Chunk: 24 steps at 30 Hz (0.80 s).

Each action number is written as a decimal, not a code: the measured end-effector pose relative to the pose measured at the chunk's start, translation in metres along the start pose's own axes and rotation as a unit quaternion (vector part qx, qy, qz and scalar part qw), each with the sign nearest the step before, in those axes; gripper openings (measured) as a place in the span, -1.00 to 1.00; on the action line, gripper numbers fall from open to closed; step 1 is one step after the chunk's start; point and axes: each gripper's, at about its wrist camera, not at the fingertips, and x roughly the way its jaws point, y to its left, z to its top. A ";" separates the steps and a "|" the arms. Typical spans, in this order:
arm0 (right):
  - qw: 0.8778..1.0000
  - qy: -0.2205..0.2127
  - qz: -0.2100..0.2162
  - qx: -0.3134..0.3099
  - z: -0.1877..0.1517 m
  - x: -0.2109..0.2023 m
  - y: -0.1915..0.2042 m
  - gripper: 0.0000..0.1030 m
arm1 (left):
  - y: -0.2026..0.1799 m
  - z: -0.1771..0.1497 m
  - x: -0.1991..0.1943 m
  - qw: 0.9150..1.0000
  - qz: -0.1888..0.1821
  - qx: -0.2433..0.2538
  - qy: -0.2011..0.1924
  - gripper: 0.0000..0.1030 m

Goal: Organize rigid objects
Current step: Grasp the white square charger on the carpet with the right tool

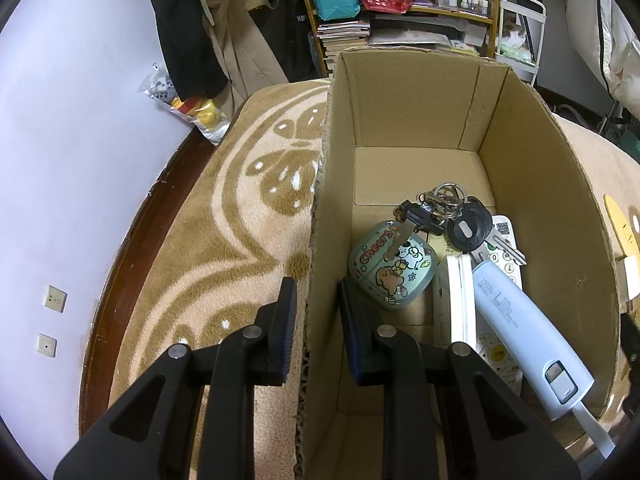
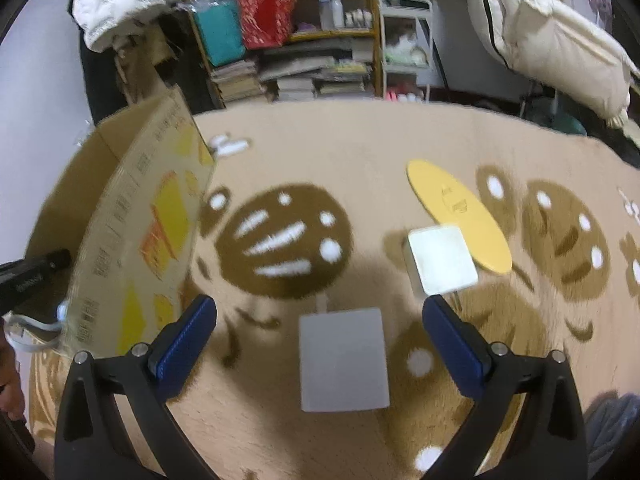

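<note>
My left gripper is shut on the left wall of a cardboard box, one finger outside and one inside. In the box lie a cartoon earbud case, a bunch of keys, a light blue power bank, a white flat device and a remote. My right gripper is open above the blanket, with a grey-white square block lying between its fingers. A white cube and a yellow oval board lie just beyond. The box stands to its left.
A tan patterned blanket covers the surface. Shelves with books and bags stand behind. A wooden edge and a wall lie to the left. A white cart and padded jackets are at the back right.
</note>
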 end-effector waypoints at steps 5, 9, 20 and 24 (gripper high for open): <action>1.000 0.022 0.001 0.003 -0.006 0.013 0.000 1.00 | 0.000 0.000 0.000 1.000 0.000 0.000 0.000 -0.58; 0.999 0.042 0.000 0.001 -0.012 0.024 0.003 0.98 | 0.000 0.000 0.000 1.000 0.001 0.001 0.000 -0.58; 0.998 0.061 -0.020 -0.017 -0.019 0.033 0.004 0.10 | -0.001 -0.001 0.000 1.000 0.001 0.001 0.000 -0.58; 0.998 0.060 -0.020 -0.015 -0.020 0.033 0.004 0.10 | -0.001 -0.001 0.000 1.000 0.002 0.003 -0.001 -0.58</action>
